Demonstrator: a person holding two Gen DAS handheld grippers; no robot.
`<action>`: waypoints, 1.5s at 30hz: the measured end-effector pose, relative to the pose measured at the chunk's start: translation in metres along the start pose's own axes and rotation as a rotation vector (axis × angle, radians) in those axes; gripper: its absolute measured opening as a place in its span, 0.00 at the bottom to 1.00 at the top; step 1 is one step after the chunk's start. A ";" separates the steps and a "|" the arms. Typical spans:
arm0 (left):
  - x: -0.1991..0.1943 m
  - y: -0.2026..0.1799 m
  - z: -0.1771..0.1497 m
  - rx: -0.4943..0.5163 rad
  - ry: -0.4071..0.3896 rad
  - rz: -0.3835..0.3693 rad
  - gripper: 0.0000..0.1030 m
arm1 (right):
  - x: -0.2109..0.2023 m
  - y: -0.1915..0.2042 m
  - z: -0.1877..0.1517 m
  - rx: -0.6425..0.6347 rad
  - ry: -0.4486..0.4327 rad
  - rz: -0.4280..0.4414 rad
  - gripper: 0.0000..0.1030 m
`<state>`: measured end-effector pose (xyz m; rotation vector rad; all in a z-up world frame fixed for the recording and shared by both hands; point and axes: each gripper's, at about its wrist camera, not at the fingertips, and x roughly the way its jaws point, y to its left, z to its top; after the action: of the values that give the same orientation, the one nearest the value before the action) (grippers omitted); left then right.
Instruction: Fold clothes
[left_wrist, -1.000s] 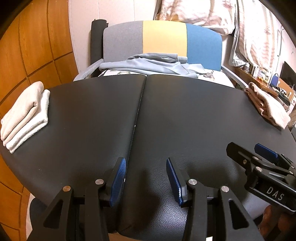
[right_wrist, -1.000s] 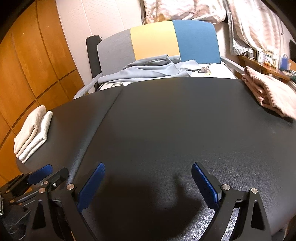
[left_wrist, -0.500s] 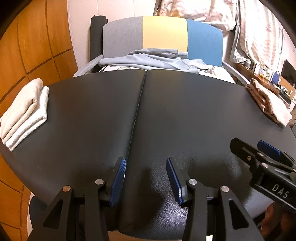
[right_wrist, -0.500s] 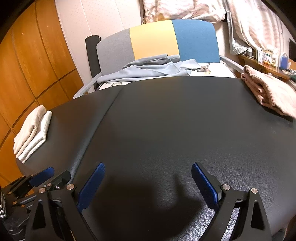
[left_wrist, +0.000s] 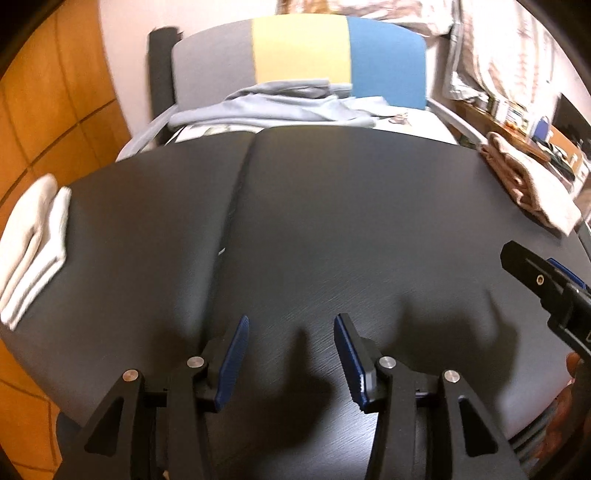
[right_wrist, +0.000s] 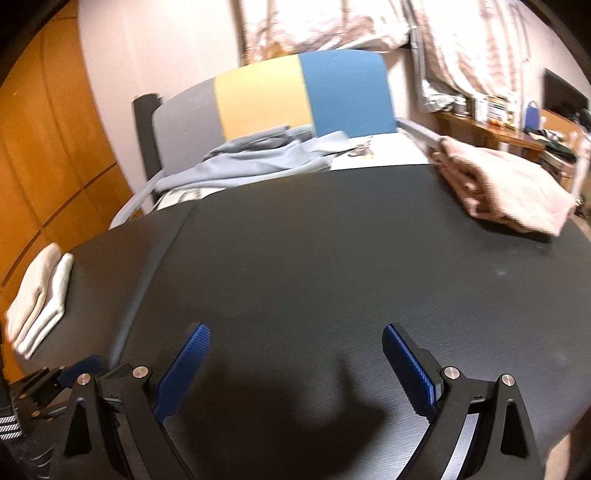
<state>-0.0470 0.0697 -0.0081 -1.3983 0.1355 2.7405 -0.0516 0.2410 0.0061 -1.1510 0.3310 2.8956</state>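
A crumpled light-blue garment (left_wrist: 273, 105) (right_wrist: 258, 160) lies on the seat of the chair beyond the black table (left_wrist: 332, 221) (right_wrist: 314, 251). A folded white stack (left_wrist: 31, 243) (right_wrist: 40, 295) rests at the table's left edge. A folded pinkish-brown garment (left_wrist: 528, 188) (right_wrist: 506, 188) sits at the far right. My left gripper (left_wrist: 291, 325) is open over the near table edge, holding nothing. My right gripper (right_wrist: 295, 334) is open wider, also empty, and shows at the right edge of the left wrist view (left_wrist: 543, 280).
The chair (left_wrist: 299, 51) (right_wrist: 295, 96) has a grey, yellow and blue back and stands against the table's far side. Orange wooden panels (left_wrist: 48, 110) line the left wall. A cluttered wooden shelf (right_wrist: 495, 125) stands far right. A seam (left_wrist: 232, 210) splits the tabletop.
Both grippers have moved forward over the table and tilted up, so the chair and garment look nearer. Both stayed open and empty.
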 end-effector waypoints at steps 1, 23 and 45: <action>0.000 -0.007 0.004 0.016 -0.003 -0.007 0.47 | -0.001 -0.006 0.003 0.009 -0.003 -0.010 0.93; 0.023 -0.131 0.066 0.203 -0.013 -0.179 0.47 | -0.009 -0.127 0.037 0.150 -0.044 -0.245 0.98; 0.076 -0.041 0.039 -0.008 0.138 -0.081 0.47 | 0.154 -0.154 0.199 -0.495 -0.205 -0.367 0.94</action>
<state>-0.1189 0.1154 -0.0492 -1.5588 0.0731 2.5823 -0.2857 0.4205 0.0123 -0.8175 -0.5678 2.7851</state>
